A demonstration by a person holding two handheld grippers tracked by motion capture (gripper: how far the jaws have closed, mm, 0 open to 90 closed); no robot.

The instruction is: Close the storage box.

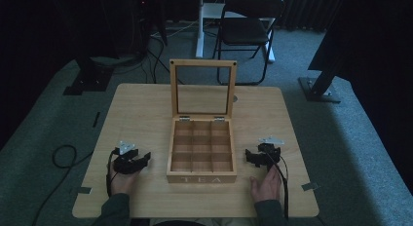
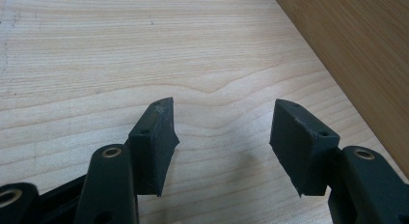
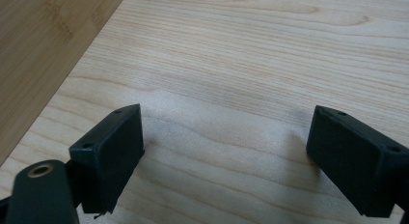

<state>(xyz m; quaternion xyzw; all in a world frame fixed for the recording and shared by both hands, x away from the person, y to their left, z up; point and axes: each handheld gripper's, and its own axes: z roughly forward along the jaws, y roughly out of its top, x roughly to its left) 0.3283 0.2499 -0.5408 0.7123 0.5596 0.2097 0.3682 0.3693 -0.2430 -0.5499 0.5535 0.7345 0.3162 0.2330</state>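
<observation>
I had the tea box sitting mid-table between my two grippers, lid up, each claw spread apart and empty beside a side wall, the left gripper seemingly no nearer than the right gripper.

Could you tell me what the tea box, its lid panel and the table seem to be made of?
The tea box looks like bamboo or light wood with a smooth finish: fine straight grain. Its lid panel seems clear glass or plastic, since the table shows through. The table looks like pale wood or wood-grain laminate, matte.
</observation>
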